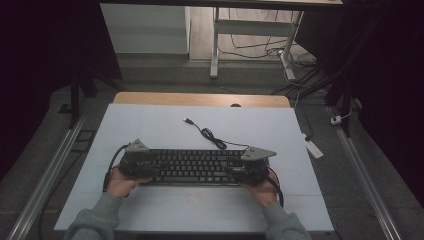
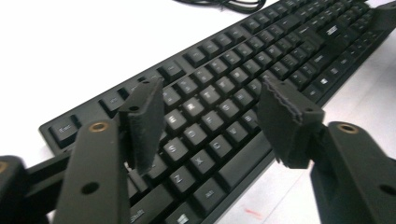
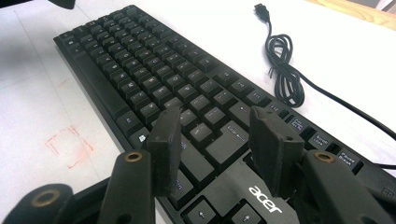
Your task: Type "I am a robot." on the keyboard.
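A black Acer keyboard (image 1: pixel 195 166) lies flat on the white table sheet (image 1: pixel 150 125), its long side across the table. Its cable (image 1: pixel 210 134) runs from the back edge in a bundled loop and ends in a loose USB plug (image 1: pixel 187 120). My left gripper (image 1: pixel 149 171) is over the keyboard's left end. In the left gripper view its jaws stand apart above the letter keys (image 2: pixel 205 126), gripper (image 2: pixel 212 93), with nothing pinched. My right gripper (image 1: pixel 234 172) is over the right end, gripper (image 3: pixel 215 116), jaws apart above the Enter key (image 3: pixel 229 135), pressing on nothing.
A wooden table edge (image 1: pixel 200 99) shows behind the sheet. Faint red pen marks (image 3: pixel 70 147) lie in front of the keyboard. Metal rails (image 1: pixel 45 175) run along both sides of the table. A white desk frame (image 1: pixel 215 45) and floor cables stand beyond.
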